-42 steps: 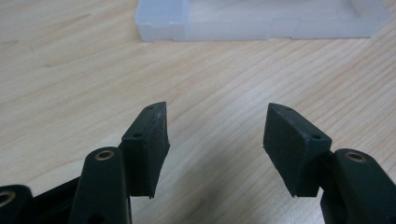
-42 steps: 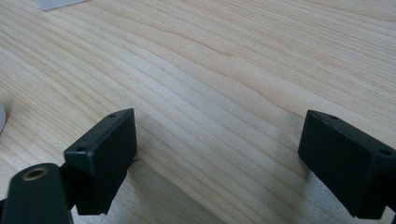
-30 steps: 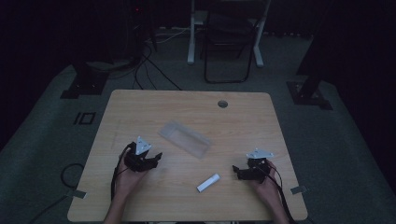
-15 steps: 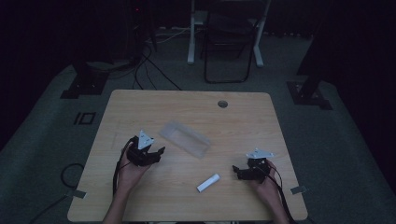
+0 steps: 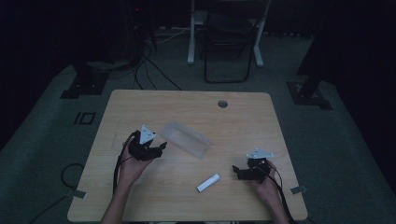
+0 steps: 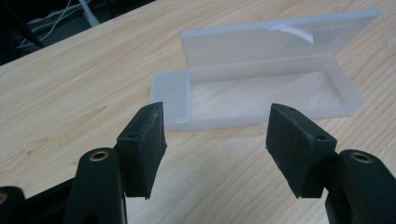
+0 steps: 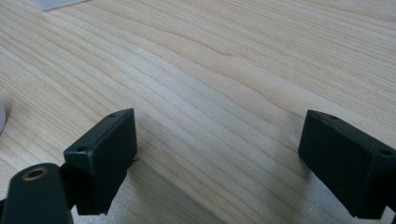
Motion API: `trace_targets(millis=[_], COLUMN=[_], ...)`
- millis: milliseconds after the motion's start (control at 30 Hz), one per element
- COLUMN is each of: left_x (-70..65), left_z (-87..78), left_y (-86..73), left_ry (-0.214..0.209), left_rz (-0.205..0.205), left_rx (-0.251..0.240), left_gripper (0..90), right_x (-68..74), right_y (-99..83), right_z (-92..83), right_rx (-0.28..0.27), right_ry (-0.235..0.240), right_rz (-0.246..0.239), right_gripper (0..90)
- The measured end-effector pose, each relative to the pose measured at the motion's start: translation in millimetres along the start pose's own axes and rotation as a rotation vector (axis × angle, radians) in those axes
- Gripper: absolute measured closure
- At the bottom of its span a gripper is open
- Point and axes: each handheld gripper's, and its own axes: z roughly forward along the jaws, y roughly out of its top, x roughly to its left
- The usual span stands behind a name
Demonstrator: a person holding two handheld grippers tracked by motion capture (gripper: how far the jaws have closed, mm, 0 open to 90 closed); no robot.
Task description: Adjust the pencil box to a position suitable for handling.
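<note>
Hovering left of centre in the high view, the left gripper [image 5: 161,146] has its jaws spread wide and empty, pointed at the clear plastic case [image 5: 186,139], just short of its near end. In the left gripper view the case [image 6: 261,88] lies open across the upper right, lid [image 6: 280,39] tilted back behind the tray; tray looks empty, only a whitish curved mark near the lid's upper right corner, can't tell what it is. Bare wood lies between the jaws and the case's front wall.

Right gripper [image 5: 236,171] sits lower right in the high view, jaws spread apart, holding nothing, close to the table's front edge. A small white cylinder [image 5: 208,183] lies just beside it on the left, apart from it. Right gripper view shows bare wood grain between the jaws.

Wooden table [image 5: 154,102] has a wide free stretch along the top half, with a round cable hole [image 5: 222,103] near the far edge, well apart from both grippers.
</note>
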Motion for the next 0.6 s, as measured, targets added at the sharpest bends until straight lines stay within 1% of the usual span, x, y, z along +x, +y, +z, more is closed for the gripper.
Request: trace_targets(millis=[67,167,267,500,600], left_x=[0.7,1.9,3.2,7.5,9.9], left_z=[1.0,2.6,3.5,7.0,9.2], left_y=[1.8,5.6,8.9,14.8,17.7], left_ry=[-0.003,-0.005,-0.008,-0.013,-0.023], left_rz=[-0.004,0.005,0.012,0.009,0.022], left_rx=[-0.001,0.001,-0.001,0.000,0.005], left_gripper=[38.0,38.5,40.9,46.2,47.0], right_x=[-0.1,0.0,-0.1,-0.1,0.0], right_y=[0.0,0.0,0.0,0.0,0.0], right_z=[0.0,0.0,0.0,0.0,0.0], right_rx=[0.000,0.000,0.000,0.000,0.000], right_ry=[0.000,0.000,0.000,0.000,0.000], right_rz=[-0.001,0.000,-0.002,-0.001,0.000], right_gripper=[11.5,11.5,11.5,11.5,11.5])
